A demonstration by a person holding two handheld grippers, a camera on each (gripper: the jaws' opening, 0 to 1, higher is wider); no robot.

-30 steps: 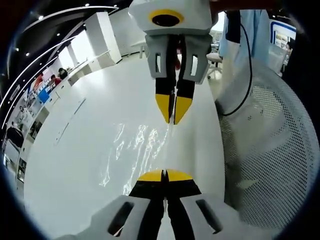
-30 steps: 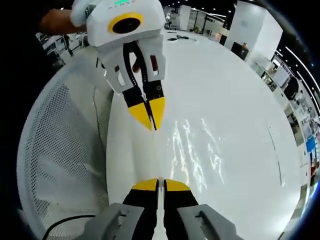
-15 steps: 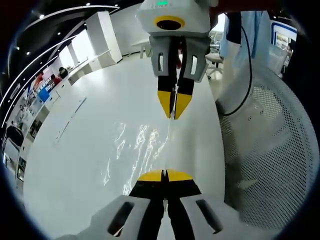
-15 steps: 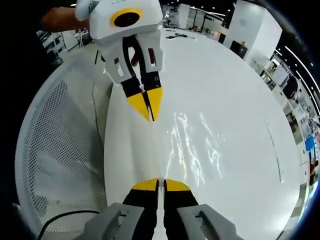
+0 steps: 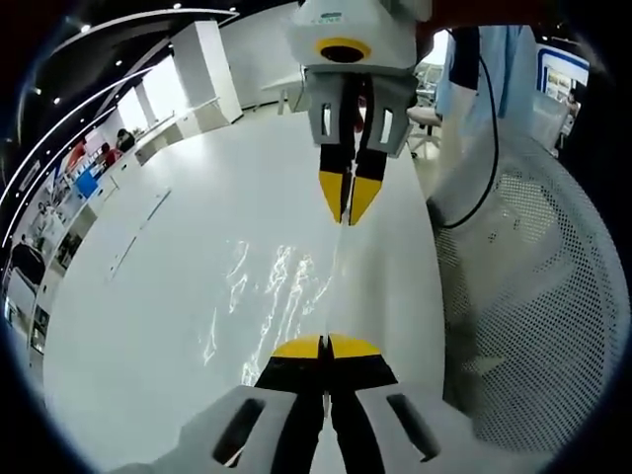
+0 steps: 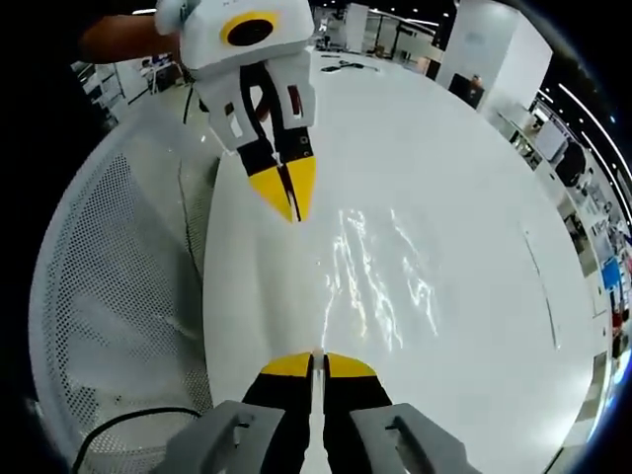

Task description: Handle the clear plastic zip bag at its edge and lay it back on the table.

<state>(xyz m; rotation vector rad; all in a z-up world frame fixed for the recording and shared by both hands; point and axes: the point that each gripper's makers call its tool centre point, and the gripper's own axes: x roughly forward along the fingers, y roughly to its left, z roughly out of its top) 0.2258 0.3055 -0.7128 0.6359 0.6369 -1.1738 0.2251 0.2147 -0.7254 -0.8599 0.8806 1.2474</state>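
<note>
Gripping, left gripper [image 5: 325, 348]: yellow-tipped fingers pressed together on the near edge of the clear plastic zip bag [image 5: 281, 296].
Bag: stretched taut between both grippers, above the white worktop [image 5: 148, 296].
Right gripper [image 5: 346, 202]: fingers pinching the far edge.
Beside: white mesh chair [image 5: 533, 296].

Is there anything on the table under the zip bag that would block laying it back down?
Nothing visible does. The clear zip bag is stretched between the left gripper and right gripper, both shut on its edge, and the white table beneath looks bare.
</note>
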